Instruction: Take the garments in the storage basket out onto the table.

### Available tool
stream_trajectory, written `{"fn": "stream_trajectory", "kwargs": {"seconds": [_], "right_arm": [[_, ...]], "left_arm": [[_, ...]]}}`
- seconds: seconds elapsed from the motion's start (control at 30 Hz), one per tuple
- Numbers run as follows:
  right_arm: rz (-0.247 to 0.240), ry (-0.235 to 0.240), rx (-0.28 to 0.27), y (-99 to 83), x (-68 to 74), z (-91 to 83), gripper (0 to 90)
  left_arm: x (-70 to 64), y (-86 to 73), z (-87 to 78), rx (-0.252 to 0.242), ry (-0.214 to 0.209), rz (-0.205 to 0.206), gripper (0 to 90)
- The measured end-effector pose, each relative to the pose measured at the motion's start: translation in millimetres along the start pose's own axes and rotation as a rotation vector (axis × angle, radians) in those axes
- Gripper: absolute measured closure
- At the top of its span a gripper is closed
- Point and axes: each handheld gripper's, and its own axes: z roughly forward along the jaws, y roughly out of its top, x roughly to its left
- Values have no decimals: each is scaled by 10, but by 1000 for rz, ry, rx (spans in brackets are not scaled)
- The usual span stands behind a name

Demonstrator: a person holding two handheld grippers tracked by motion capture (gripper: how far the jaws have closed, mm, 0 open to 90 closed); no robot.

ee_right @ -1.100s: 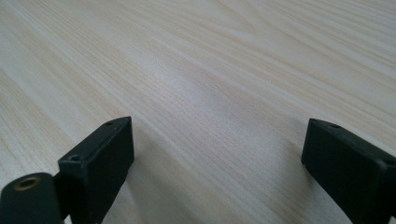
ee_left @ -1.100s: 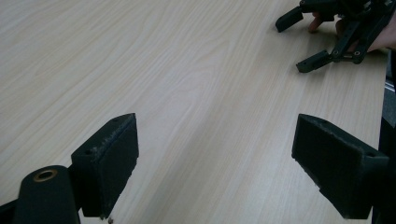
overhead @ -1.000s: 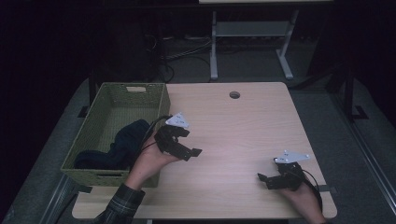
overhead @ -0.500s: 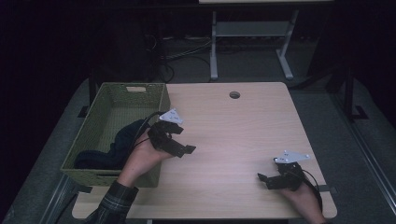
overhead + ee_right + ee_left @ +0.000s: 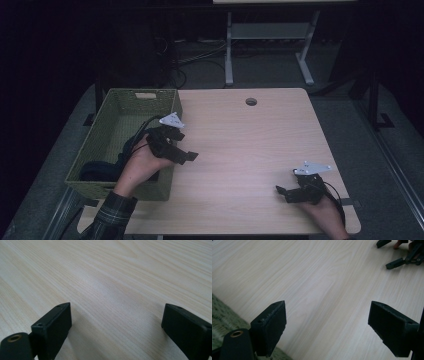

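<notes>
High view: one green woven basket (image 5: pixel 124 107) at the left edge of the one pale wooden surface (image 5: pixel 250 150), long axis running from near edge to far edge, with one dark cloth bundle (image 5: pixel 102 167) lying in its near half. Two hand-held grippers counted: left hand-held gripper (image 5: pixel 186 156) raised over the basket's right rim, pointing right and slightly toward the near edge, jaws apart, holding nothing; right hand-held gripper (image 5: pixel 281 192) low at the near right corner, pointing left, well apart from the basket.

Left gripper view: two black jaws spread wide over bare wood, nothing between; basket weave (image 5: pixel 222 315) at lower left; other hand-held gripper (image 5: pixel 402 255) far off at upper right.

Right gripper view: two jaws released, spread wide above bare wood grain (image 5: pixel 112 285)
</notes>
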Motion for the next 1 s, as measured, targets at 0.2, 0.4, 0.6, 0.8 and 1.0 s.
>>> {"fn": "stream_trajectory", "kwargs": {"seconds": [0.2,0.4,0.6,0.8,1.0], "right_arm": [[1,0,0,0,1,0,89],[1,1,1,0,1,-1,89],[2,0,0,0,2,0,89],[1,0,-1,0,1,1,89],[0,-2,0,0,1,-1,89]], "left_arm": [[59,-20,-99,2,20,-12,147],[128,-74,-220,13,49,-28,148],[194,-160,-306,23,76,-54,147],[263,-250,-401,30,95,-83,148],[319,-328,-511,40,132,-101,148]]}}
